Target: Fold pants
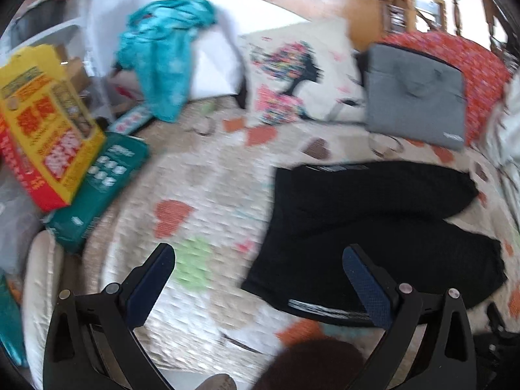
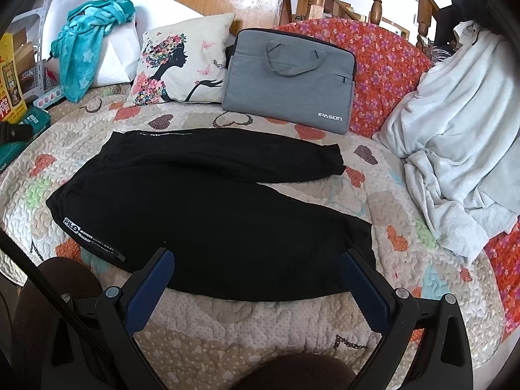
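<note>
Pants (image 2: pixel 208 201) flat, unfolded, just in front of grey bag (image 2: pixel 289 74); our left gripper (image 1: pixel 258 279) and right gripper (image 2: pixel 256 279) both spread, empty; we should pinch near-leg hem cleanly

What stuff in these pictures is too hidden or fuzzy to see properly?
- Left wrist view: motion blur smears the words on the yellow box.
- Both views: the small white lettering on the black pants is too tiny to read fully.
- Right wrist view: the pale blanket hides whatever lies under it.
- Right wrist view: the yellow box is cut off by the left edge.
</note>
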